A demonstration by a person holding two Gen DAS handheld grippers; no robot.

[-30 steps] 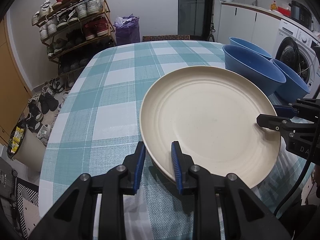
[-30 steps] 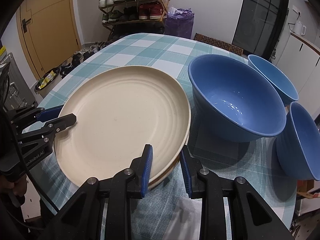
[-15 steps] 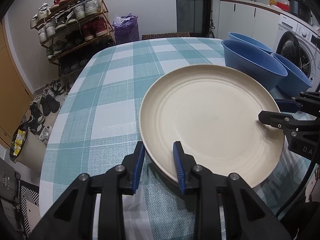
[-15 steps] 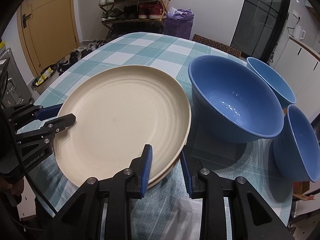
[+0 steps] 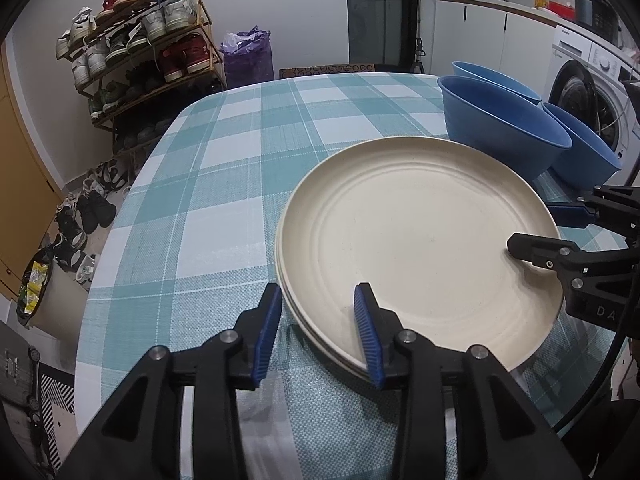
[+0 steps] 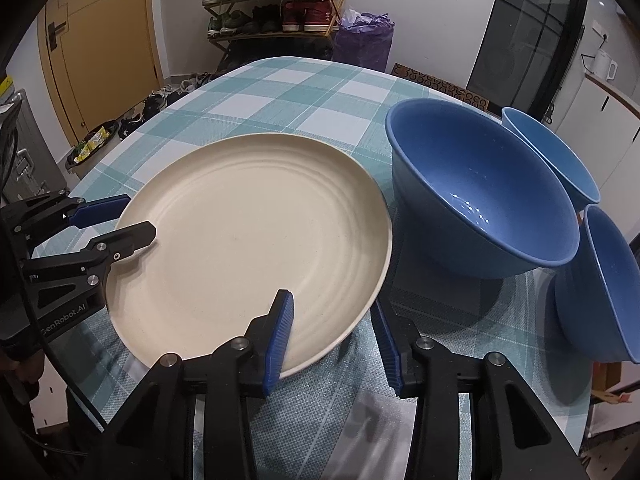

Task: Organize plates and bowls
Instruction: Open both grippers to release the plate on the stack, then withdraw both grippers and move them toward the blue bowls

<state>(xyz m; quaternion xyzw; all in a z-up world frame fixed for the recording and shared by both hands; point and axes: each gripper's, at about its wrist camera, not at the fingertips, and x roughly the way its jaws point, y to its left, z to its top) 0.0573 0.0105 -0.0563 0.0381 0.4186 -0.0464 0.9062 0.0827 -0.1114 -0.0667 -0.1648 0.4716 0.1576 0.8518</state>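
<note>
A stack of cream plates (image 5: 420, 232) (image 6: 248, 232) lies on the checked tablecloth. My left gripper (image 5: 317, 294) (image 6: 136, 216) straddles the stack's near-left rim. Its jaws are opening, with the rim between the blue pads and a gap on both sides. My right gripper (image 6: 331, 304) (image 5: 534, 228) straddles the opposite rim the same way, jaws opening and pads off the plate. A large blue bowl (image 6: 472, 200) (image 5: 500, 132) stands just right of the plates. Two smaller blue bowls stand by it, one behind (image 6: 552, 152) and one tilted at the table's right edge (image 6: 600, 288).
The round table (image 5: 224, 184) has bare cloth to the left of and beyond the plates. A shoe rack (image 5: 140, 48), a purple bag (image 5: 248, 56) and loose shoes stand on the floor past the far edge. A washing machine (image 5: 588, 96) is at the right.
The jaws of both grippers have spread apart and let go of the top plate's rim. The plate now rests flat on the one beneath. Neither hand has shifted.
</note>
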